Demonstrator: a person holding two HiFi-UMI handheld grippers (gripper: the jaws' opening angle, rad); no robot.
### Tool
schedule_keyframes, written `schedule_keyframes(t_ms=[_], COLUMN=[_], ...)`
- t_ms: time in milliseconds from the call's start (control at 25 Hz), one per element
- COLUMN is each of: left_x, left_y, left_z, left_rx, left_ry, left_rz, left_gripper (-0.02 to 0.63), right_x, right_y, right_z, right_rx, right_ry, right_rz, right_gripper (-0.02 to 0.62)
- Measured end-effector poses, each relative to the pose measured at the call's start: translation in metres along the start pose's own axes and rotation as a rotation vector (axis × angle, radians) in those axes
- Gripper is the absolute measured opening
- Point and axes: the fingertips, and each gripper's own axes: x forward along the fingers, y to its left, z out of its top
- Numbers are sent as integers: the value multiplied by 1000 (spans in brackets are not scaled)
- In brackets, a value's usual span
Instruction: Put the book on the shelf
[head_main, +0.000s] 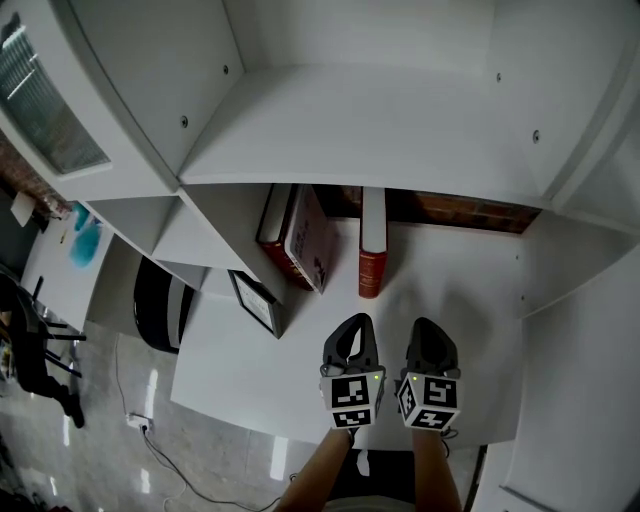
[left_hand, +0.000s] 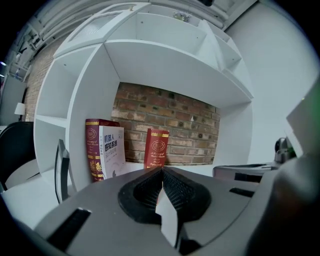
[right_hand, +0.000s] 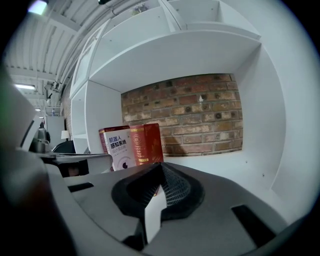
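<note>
Two grippers poise side by side before a white shelf (head_main: 450, 270), the left gripper (head_main: 357, 322) and the right gripper (head_main: 428, 326) each with jaws pressed together and nothing between them. The red book (head_main: 372, 245) stands upright and alone on the floor of the compartment, ahead of the left gripper and clear of both. A brick wall (left_hand: 170, 115) shows behind it. In the same compartment a dark red book (head_main: 274, 225) and a white-covered book (head_main: 308, 240) lean at the left wall. A black frame (head_main: 254, 300) stands near the front edge, left of the grippers.
</note>
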Motion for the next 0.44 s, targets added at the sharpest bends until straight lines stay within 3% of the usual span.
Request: schedule_keyframes(t_ms=[440], left_x=[-25], left_y=[4], left_z=[10], left_rx=[-27], left_ry=[-15], left_rz=[-2], left_gripper=[17], right_x=[-20], right_y=[23], right_z=[14], right_rx=[-40], right_ry=[-26], right_rz=[15], right_gripper=[15])
